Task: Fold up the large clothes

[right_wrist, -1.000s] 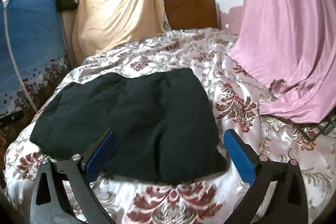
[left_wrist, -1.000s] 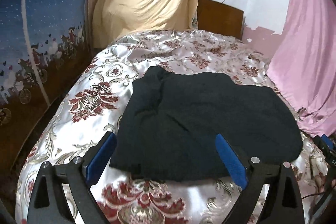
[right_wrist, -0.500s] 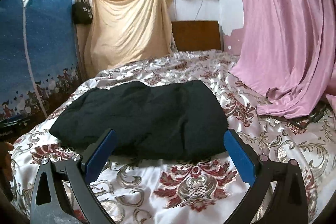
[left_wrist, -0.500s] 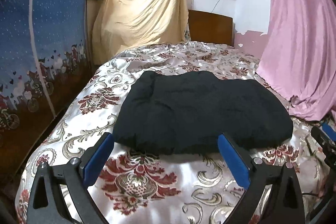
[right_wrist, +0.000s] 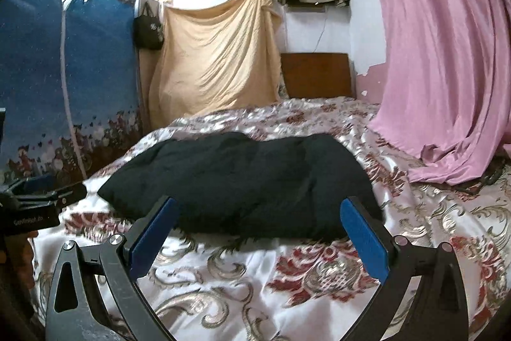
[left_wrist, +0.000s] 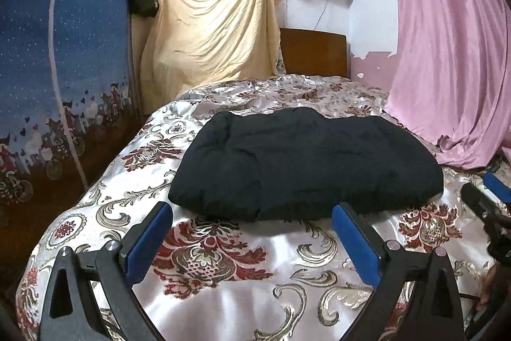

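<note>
The dark garment (left_wrist: 303, 168) is seen lying in a compact folded bundle on the bed (left_wrist: 223, 261), so folding is judged nearly or fully done. Left claw (left_wrist: 252, 232) and right claw (right_wrist: 258, 229) are held apart, empty, short of its near edge.

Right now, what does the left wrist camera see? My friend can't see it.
A folded black garment lies on a shiny flowered bedspread, just past the open, empty left tool. Behind hang a pink curtain and a yellow cloth.
</note>
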Action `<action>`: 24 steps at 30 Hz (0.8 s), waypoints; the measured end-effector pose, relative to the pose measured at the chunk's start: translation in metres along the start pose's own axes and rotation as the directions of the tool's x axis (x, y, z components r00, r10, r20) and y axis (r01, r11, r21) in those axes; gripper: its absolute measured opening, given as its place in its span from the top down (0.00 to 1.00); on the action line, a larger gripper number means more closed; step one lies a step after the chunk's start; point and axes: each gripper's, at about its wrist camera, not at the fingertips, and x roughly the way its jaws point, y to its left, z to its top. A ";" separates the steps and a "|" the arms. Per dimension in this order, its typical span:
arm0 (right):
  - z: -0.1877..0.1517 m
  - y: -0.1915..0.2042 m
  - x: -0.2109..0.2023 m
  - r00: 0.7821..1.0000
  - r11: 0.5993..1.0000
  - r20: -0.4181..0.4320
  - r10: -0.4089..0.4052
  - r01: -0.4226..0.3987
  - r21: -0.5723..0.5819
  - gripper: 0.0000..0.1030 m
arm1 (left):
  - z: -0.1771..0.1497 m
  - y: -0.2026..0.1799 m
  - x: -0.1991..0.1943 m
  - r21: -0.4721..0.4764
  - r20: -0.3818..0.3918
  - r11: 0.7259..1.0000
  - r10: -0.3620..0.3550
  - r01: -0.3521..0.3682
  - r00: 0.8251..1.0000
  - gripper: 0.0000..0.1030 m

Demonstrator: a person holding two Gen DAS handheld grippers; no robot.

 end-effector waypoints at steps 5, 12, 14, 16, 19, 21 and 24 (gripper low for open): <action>-0.008 0.003 0.003 1.000 1.000 -0.022 -0.005 0.004 -0.016 0.02 | -0.006 0.000 -0.005 0.007 0.024 1.000 0.008 -0.009 1.000 0.01; -0.014 -0.001 0.009 0.999 1.000 -0.041 -0.020 0.019 -0.015 0.02 | -0.010 0.001 -0.004 0.021 0.030 1.000 0.012 -0.013 0.999 0.01; -0.016 -0.002 0.010 0.999 1.000 -0.044 -0.022 0.022 -0.016 0.02 | -0.012 0.001 -0.003 0.023 0.029 1.000 0.012 -0.013 1.000 0.01; -0.016 -0.002 0.010 0.999 0.999 -0.043 -0.025 0.024 -0.022 0.02 | -0.014 0.000 -0.003 0.028 0.026 1.000 0.011 -0.012 1.000 0.01; -0.016 0.000 0.010 0.999 0.999 -0.039 -0.026 0.025 -0.033 0.02 | -0.016 0.000 -0.001 0.038 0.024 0.999 0.012 -0.013 1.000 0.01; -0.016 0.001 0.010 0.999 0.999 -0.039 -0.026 0.025 -0.038 0.02 | -0.016 -0.001 -0.001 0.039 0.026 0.999 0.015 -0.016 1.000 0.01; -0.017 0.001 0.011 0.999 0.999 -0.045 -0.024 0.023 -0.037 0.02 | -0.017 0.000 -0.002 0.045 0.037 0.999 0.015 -0.017 0.999 0.01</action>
